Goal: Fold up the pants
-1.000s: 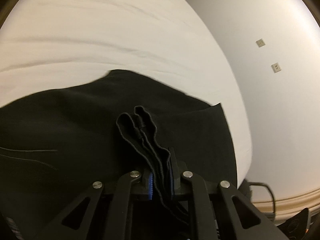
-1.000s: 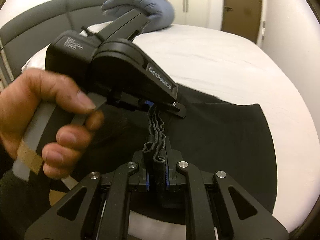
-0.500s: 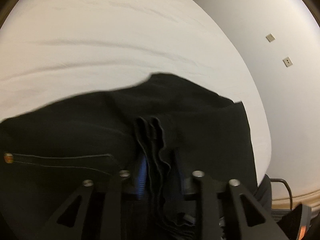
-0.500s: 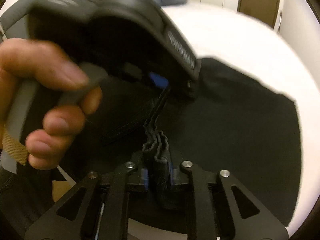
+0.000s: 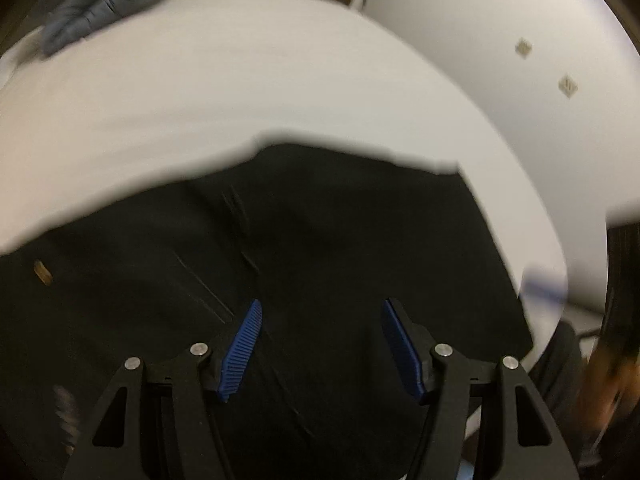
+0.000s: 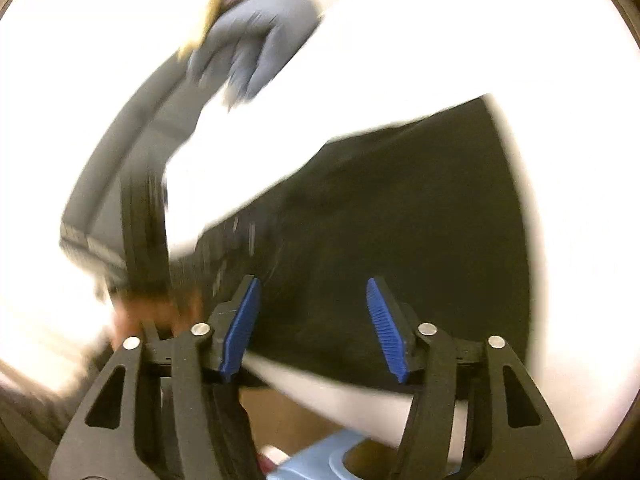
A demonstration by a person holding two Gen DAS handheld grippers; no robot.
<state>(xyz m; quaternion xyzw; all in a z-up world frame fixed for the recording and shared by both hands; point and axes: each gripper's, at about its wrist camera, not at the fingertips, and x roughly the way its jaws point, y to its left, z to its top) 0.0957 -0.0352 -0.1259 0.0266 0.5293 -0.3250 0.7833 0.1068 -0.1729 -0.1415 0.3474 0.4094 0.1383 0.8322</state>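
The black pants (image 5: 328,248) lie flat on the white bed (image 5: 240,92) as a folded dark slab. My left gripper (image 5: 322,312) is open just above them, blue pads (image 5: 242,344) wide apart and empty. In the right wrist view the pants (image 6: 400,220) also lie on the bed near its front edge. My right gripper (image 6: 312,292) is open over them and holds nothing. The left gripper's dark body (image 6: 144,232) is a blur at the left of that view.
A grey-blue pillow (image 5: 108,0) lies at the bed's far end, also in the right wrist view (image 6: 256,40). A grey padded headboard (image 6: 132,128) runs behind it. A white wall (image 5: 520,40) stands to the right. A light-blue object (image 6: 320,460) sits on the floor below the bed edge.
Both grippers have opened and let go of the bunched pants edge they held. The pants now rest flat on the bed. Both grippers have pulled back; the views are blurred.
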